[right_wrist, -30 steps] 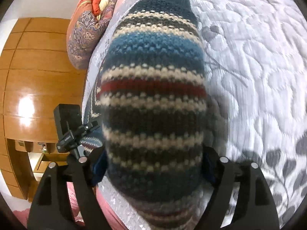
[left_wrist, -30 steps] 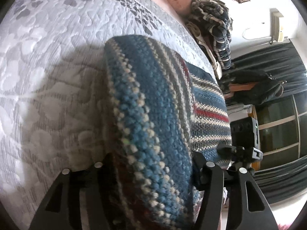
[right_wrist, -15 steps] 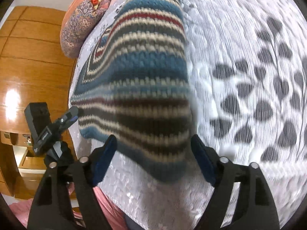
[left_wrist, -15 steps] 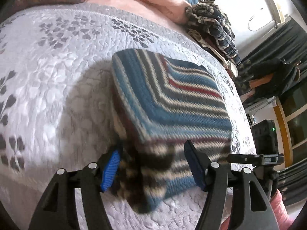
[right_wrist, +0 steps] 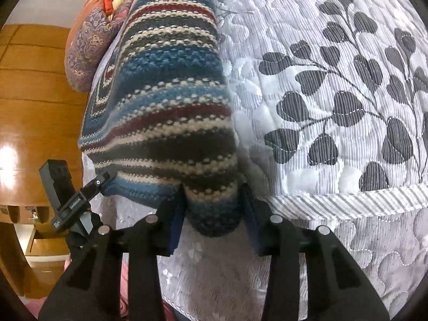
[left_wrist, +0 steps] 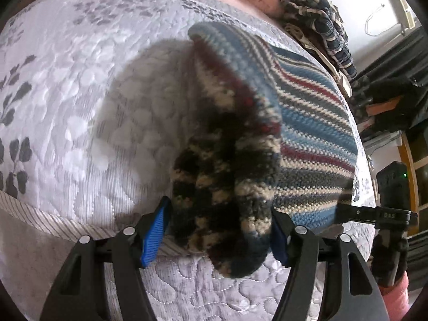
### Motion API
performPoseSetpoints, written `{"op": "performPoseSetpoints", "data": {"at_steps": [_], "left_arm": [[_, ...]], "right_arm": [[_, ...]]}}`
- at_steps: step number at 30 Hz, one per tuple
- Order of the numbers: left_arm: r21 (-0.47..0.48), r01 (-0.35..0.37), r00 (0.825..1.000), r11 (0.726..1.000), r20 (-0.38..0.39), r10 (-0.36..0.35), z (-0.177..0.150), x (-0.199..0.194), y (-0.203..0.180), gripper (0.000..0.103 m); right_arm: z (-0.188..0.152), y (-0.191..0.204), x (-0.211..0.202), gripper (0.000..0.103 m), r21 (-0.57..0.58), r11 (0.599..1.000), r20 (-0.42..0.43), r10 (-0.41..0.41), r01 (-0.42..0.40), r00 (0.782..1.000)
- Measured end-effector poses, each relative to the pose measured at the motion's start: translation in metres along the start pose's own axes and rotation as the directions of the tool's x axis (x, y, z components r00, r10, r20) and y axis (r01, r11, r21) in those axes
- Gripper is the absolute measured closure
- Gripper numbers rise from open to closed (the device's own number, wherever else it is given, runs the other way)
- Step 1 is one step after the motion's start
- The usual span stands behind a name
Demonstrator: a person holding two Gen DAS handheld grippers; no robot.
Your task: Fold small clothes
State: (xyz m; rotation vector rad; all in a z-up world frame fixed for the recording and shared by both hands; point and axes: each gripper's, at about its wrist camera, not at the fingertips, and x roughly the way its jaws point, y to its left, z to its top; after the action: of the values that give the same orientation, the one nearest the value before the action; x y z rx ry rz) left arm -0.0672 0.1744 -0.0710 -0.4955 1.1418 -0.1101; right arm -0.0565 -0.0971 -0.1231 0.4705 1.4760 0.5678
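- Left claw (left_wrist: 219,230) clamps knit (left_wrist: 307,123) corner, frame bottom.
- Right claw (right_wrist: 214,208) clamps knit's other corner.
- Clip (left_wrist: 385,215) at right reads "D&S"; other label unreadable.

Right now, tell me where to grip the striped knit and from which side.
Grip the knit at its near corners, coming in from the bed's near edge: the bunched ends overhang there, thick enough to pinch.

Striped knit garment (left_wrist: 307,123) (right_wrist: 171,101) — blue, cream, maroon — bunched, partly lifted off bed.
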Motion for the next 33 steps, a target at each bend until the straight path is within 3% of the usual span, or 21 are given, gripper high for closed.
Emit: {"op": "performPoseSetpoints", "data": {"at_steps": [7,9,11,15,22,27,33], "left_arm": [[-0.009,-0.05,0.999,0.999,-0.013,0.05,-0.005,-0.013,-0.008,0.032],[-0.008,-0.077,0.997,0.997,-0.009,0.077,-0.009,-0.019,-0.012,0.03],[-0.007,-0.094,0.996,0.996,-0.009,0.094,-0.014,-0.024,-0.015,0.029],[-0.003,-0.123,0.992,0.992,-0.006,0.123,-0.025,-0.034,-0.024,0.026],[-0.029,-0.168,0.986,0.985,0.004,0.168,-0.041,-0.049,-0.035,0.025],[-0.019,-0.215,0.976,0.976,0.016,0.216,-0.05,-0.06,-0.047,0.023],[0.015,-0.265,0.963,0.964,0.061,0.263,-0.057,-0.081,-0.063,0.018]], "right_arm": [[-0.019,0.016,-0.017,0.048,-0.059,0.991,0.052,-0.116,0.119,0.992],[-0.025,0.022,-0.023,0.04,-0.076,0.986,0.072,-0.144,0.15,0.987],[-0.031,0.029,-0.029,0.024,-0.094,0.977,0.102,-0.184,0.193,0.978],[-0.044,0.038,-0.035,0.013,-0.122,0.951,0.144,-0.265,0.283,0.954],[-0.064,0.059,-0.032,0.012,-0.14,0.897,0.183,-0.392,0.419,0.901],[-0.08,0.077,-0.038,0.011,-0.148,0.845,0.233,-0.475,0.513,0.849],[-0.094,0.093,-0.054,0.008,-0.154,0.815,0.283,-0.505,0.558,0.816]]}}
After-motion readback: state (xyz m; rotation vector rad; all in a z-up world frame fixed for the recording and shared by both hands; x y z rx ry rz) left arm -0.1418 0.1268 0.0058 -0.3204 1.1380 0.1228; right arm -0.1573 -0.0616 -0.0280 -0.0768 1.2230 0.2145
